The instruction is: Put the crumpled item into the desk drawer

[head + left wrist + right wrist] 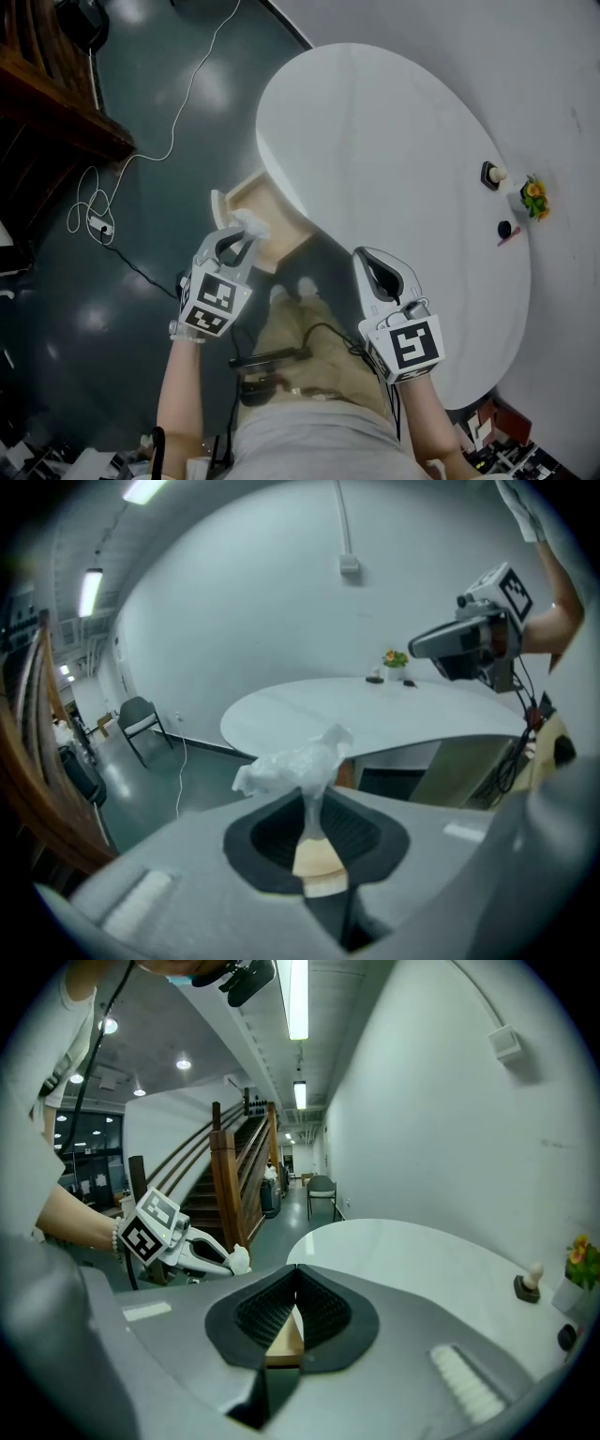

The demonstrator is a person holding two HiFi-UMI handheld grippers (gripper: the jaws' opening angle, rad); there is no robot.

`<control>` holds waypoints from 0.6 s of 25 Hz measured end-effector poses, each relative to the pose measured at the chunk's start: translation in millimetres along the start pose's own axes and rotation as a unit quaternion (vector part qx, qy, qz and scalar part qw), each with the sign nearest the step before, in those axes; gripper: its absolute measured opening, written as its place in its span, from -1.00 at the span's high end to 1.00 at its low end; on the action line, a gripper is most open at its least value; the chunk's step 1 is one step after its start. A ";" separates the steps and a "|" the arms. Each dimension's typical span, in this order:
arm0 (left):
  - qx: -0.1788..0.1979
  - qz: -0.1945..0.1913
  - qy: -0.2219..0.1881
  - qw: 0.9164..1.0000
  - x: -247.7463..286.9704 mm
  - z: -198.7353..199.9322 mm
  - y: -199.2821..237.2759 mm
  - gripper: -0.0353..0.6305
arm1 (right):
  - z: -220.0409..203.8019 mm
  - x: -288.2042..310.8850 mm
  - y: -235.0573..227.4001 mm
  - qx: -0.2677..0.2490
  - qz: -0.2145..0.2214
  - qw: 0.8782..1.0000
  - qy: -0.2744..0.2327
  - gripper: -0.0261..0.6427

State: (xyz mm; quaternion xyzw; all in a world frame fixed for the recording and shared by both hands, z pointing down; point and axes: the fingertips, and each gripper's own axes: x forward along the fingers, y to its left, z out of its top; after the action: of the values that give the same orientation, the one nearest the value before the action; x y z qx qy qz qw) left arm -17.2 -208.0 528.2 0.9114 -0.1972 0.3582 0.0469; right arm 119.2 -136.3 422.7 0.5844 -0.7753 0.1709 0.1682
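White round table [394, 169] fills upper right of head view. Open drawer [272, 211] juts from under its left edge, centre-left of frame. Left gripper [236, 242] is nearer, tips at drawer front, jaws pinching wad [251, 224], which pokes past the tips over the drawer. Right gripper [379, 272] lower centre, well apart, jaws pressed together, empty.

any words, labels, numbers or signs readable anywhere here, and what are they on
No readable text in any view.
The cubes on the left gripper and right gripper carry only black-and-white square patterns, no letters or digits.
The small items at the table edge are too small to show any print.
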 end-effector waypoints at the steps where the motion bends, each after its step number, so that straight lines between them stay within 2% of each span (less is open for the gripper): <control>1: 0.005 -0.008 0.012 1.000 8.0 -6.0 -1.6 0.75 | -2.3 0.7 -2.5 0.002 -0.001 1.000 0.001 0.91; 8: 0.047 -0.043 0.095 0.993 60.1 -44.9 -7.8 0.75 | -22.0 4.3 -18.5 0.020 -0.006 1.000 0.010 0.91; 12: 0.073 -0.068 0.139 0.985 85.7 -63.8 -17.4 0.74 | -38.3 5.0 -27.9 0.028 -0.008 0.999 0.018 0.91; 15: 0.098 -0.086 0.176 0.976 101.0 -79.5 -24.9 0.73 | -49.3 6.3 -32.3 0.034 -0.010 0.999 0.023 0.91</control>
State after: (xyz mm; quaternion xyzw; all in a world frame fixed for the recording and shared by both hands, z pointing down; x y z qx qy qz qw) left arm 9.3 -200.0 656.2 0.8480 -0.0704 0.5248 0.0224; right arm 151.7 -127.3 471.4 0.5930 -0.7593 0.2087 0.1681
